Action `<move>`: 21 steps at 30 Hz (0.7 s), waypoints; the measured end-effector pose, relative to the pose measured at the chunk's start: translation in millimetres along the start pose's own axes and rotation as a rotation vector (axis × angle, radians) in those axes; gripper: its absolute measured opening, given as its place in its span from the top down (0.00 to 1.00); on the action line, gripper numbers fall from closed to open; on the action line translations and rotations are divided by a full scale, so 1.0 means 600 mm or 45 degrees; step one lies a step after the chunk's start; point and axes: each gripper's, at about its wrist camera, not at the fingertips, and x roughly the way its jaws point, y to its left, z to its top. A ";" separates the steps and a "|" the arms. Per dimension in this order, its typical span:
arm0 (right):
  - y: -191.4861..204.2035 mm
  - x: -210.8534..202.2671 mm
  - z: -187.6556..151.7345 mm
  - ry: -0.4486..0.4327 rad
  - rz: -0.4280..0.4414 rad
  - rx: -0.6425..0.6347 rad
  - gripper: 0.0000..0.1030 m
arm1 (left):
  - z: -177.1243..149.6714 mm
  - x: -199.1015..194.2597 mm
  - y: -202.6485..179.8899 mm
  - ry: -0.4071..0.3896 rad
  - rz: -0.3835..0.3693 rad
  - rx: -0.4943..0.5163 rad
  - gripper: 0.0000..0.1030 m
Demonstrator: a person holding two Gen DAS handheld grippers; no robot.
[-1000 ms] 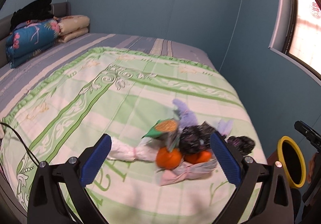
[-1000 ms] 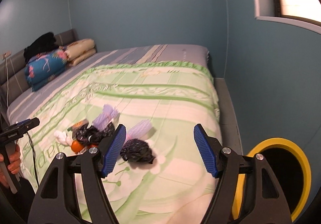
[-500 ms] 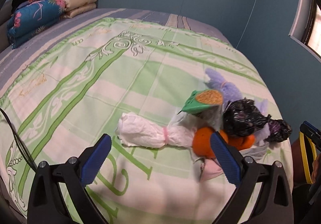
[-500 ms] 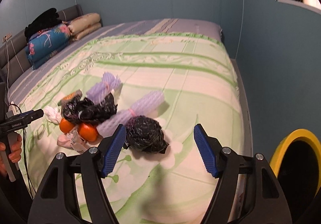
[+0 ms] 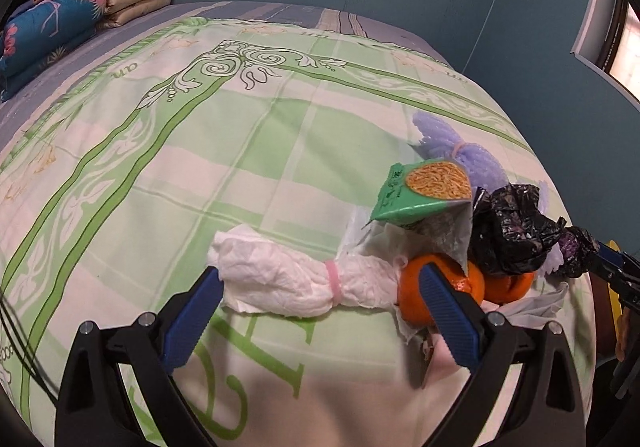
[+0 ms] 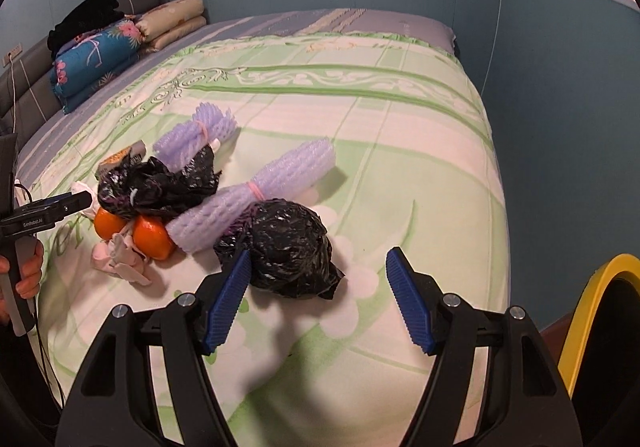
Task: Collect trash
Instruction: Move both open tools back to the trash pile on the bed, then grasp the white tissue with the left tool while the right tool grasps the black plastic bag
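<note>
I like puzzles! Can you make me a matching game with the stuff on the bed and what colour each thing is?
Things:
1. tissue bundle
2. crumpled bag between the right gripper's fingers
3. foam net roll
4. noodle packet

Colours:
A. purple
B. green
C. white
D. black

Pairs: 1-C, 2-D, 3-A, 4-B

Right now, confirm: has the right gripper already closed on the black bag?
No: the right gripper is open, its fingers straddling the black bag without clamping it.
</note>
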 end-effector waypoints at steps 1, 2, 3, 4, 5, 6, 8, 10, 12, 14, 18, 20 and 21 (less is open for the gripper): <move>-0.002 0.005 0.000 0.007 0.005 0.004 0.36 | -0.001 0.004 0.001 0.004 -0.010 0.000 0.08; -0.003 0.008 0.000 0.013 0.007 0.006 0.36 | -0.002 0.009 0.002 0.009 -0.021 -0.002 0.09; -0.003 0.011 0.001 0.016 0.011 0.006 0.36 | -0.003 0.011 0.002 0.012 -0.022 -0.002 0.11; -0.002 0.012 0.001 0.020 0.024 0.003 0.36 | -0.004 0.015 0.003 0.013 -0.025 -0.002 0.12; 0.000 0.015 0.001 0.024 0.035 0.001 0.36 | -0.005 0.018 0.004 0.015 -0.030 -0.004 0.13; 0.003 0.016 0.001 0.027 0.053 0.001 0.36 | -0.005 0.020 0.006 0.018 -0.035 -0.006 0.16; 0.008 0.020 0.001 0.039 0.081 -0.004 0.37 | -0.007 0.026 0.003 0.022 -0.036 0.004 0.21; 0.012 0.025 0.000 0.054 0.089 -0.003 0.40 | -0.008 0.030 0.000 0.026 -0.018 0.022 0.31; 0.015 0.028 -0.001 0.070 0.107 -0.005 0.42 | -0.010 0.032 -0.003 0.035 -0.009 0.034 0.39; 0.019 0.031 0.000 0.069 0.104 -0.013 0.43 | -0.013 0.034 -0.008 0.033 0.016 0.059 0.43; 0.027 0.040 0.010 0.086 0.131 -0.026 0.56 | -0.013 0.037 -0.008 0.043 0.019 0.054 0.55; 0.033 0.038 0.012 0.061 0.124 -0.054 0.69 | -0.013 0.036 -0.010 0.046 0.028 0.066 0.61; 0.036 0.037 0.012 0.054 0.119 -0.064 0.70 | -0.014 0.035 -0.012 0.049 0.027 0.073 0.64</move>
